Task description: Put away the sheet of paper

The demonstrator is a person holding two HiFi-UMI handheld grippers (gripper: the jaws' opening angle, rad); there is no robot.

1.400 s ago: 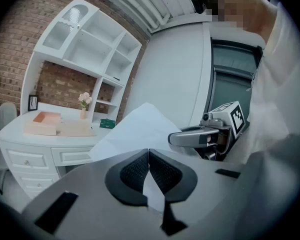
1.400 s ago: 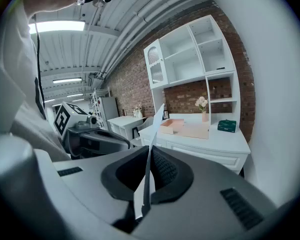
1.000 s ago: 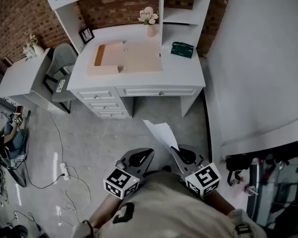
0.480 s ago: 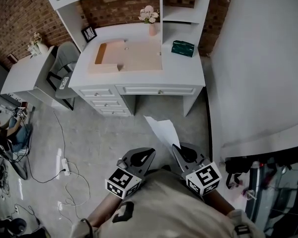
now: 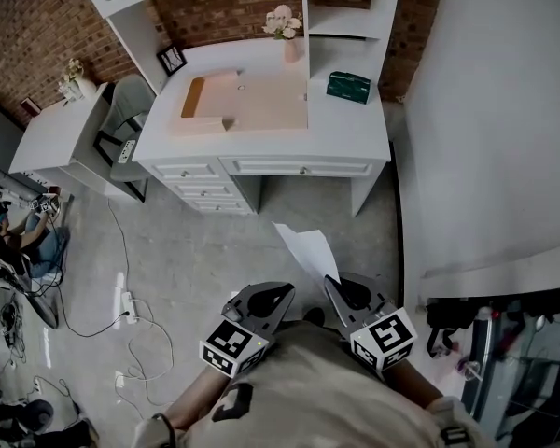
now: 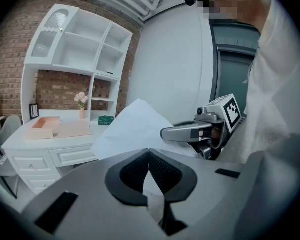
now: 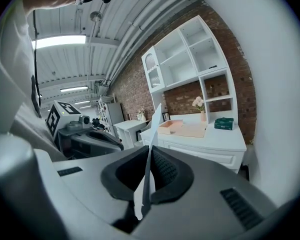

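A white surface [image 5: 345, 124] with drawers [image 5: 201, 190] stands against a brick wall [image 5: 28, 26], with open white shelves [image 5: 350, 12] rising above it. On it lie a beige mat [image 5: 266, 101] and, at the mat's left end, a shallow wooden tray [image 5: 198, 101]. A pink vase of pale flowers [image 5: 286, 49] stands at the back, a dark green box [image 5: 348, 87] to its right and a small framed picture [image 5: 173, 60] to its left. A grey chair [image 5: 121, 124] sits beside a smaller white table [image 5: 51, 143]. What looks like a power strip [image 5: 127, 304] lies on the floor among cables.

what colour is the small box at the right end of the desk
Dark green; the small rectangular box shows best in the head view.
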